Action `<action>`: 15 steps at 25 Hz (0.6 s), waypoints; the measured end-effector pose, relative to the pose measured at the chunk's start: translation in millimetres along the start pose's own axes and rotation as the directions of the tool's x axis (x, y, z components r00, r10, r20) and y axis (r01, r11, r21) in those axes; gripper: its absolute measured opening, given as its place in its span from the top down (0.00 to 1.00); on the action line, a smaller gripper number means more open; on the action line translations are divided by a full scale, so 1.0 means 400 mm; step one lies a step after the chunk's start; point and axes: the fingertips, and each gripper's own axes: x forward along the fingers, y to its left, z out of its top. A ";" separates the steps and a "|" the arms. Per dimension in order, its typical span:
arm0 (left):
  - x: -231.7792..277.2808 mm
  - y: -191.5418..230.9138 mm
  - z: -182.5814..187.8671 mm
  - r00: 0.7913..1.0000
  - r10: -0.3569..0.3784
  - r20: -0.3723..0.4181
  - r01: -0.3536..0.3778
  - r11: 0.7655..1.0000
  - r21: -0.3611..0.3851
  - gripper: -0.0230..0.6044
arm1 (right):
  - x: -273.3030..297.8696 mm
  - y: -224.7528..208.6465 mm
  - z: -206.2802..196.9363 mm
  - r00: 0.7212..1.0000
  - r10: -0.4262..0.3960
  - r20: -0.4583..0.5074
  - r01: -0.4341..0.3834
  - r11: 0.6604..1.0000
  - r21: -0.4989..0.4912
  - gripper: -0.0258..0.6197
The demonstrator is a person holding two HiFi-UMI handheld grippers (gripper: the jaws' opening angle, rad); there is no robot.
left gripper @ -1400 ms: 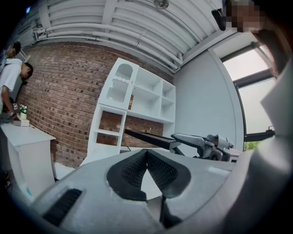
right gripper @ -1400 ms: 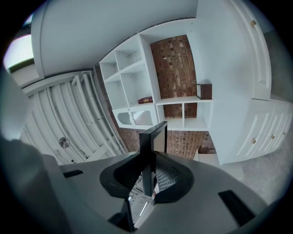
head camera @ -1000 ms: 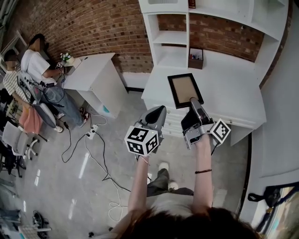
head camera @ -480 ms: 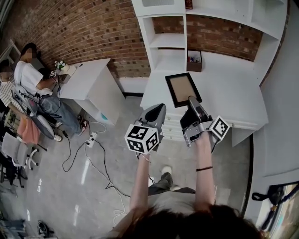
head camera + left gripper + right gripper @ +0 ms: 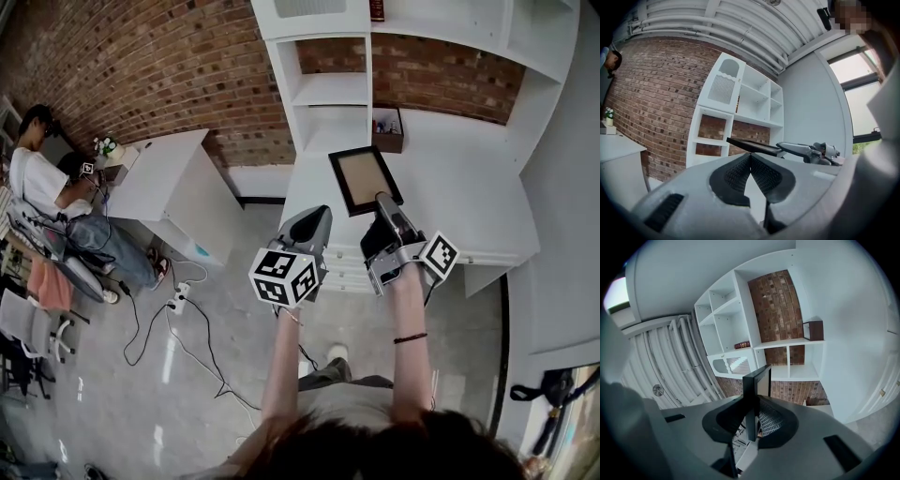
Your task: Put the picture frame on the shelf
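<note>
A black picture frame with a tan panel hangs flat over the white counter, below the white shelf unit. My right gripper is shut on the frame's near edge. In the right gripper view the frame stands edge-on between the ribbed pads, with the shelf compartments beyond it. My left gripper hovers to the left of the frame, shut and empty. Its pads meet in the left gripper view. There the frame and the right gripper show just beyond them.
A small brown box sits at the back of the counter, and a dark book lies on an upper shelf. A white desk with seated people stands at the left. Cables and a power strip lie on the grey floor.
The room has slid leftward in the head view while my feet have stepped. Both grippers and the frame keep nearly the same pose.
</note>
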 end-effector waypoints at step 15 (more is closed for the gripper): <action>0.106 0.100 0.016 0.998 -0.066 0.010 0.066 0.998 -0.008 0.95 | 0.101 -0.049 0.042 0.999 -0.009 0.046 0.010 1.000 -0.029 0.85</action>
